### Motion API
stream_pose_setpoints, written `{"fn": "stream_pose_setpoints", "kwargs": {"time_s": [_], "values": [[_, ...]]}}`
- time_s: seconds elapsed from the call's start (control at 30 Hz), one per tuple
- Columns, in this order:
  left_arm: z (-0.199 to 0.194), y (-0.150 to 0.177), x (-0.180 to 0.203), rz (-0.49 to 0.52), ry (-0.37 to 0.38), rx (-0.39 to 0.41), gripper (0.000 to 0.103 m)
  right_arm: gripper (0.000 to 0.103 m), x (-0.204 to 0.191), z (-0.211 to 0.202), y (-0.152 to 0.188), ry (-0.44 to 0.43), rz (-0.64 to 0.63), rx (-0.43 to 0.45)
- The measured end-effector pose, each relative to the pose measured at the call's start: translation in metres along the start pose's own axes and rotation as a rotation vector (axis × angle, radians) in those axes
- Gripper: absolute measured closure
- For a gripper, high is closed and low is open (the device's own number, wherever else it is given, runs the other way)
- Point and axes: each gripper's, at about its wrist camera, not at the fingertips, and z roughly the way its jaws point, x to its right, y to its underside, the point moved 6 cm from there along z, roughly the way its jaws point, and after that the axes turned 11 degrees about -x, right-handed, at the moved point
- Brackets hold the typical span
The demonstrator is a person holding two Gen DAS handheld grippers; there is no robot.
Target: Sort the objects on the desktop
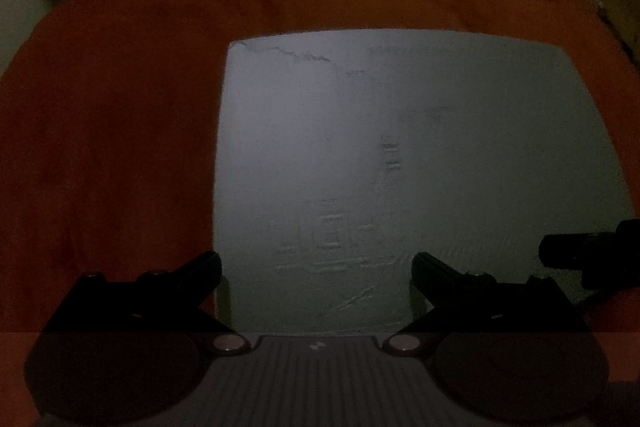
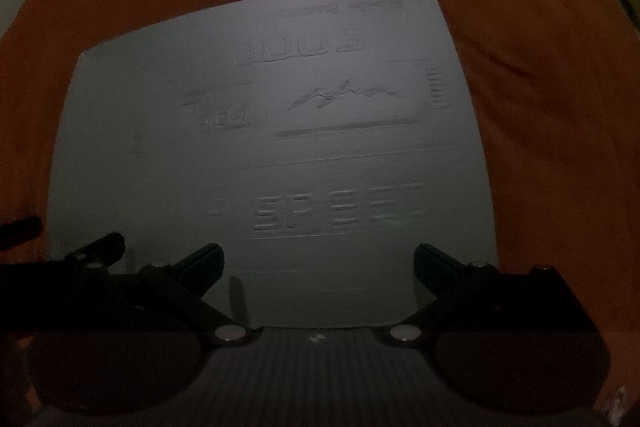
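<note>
One grey embossed mat [image 2: 272, 155] lies flat on the orange-covered surface [image 2: 540, 107], directly ahead of and beneath both my grippers. My left gripper [image 1: 316, 267] and right gripper [image 2: 318, 259] hover side by side over its near edge, jaws spread and empty. No loose objects show, so I judge sorting either unstarted or finished.

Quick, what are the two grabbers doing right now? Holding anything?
Left gripper: open, empty, over the grey mat.
Right gripper: open, empty, over the same mat.
</note>
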Motion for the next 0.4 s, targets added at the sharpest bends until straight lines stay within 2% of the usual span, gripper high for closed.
{"fn": "stream_pose_setpoints", "kwargs": {"time_s": [0.4], "values": [[-0.0006, 0.0009, 0.0024, 0.003, -0.003, -0.003, 0.000, 0.000, 0.0006, -0.0074, -0.0026, -0.001, -0.009, -0.019]]}}
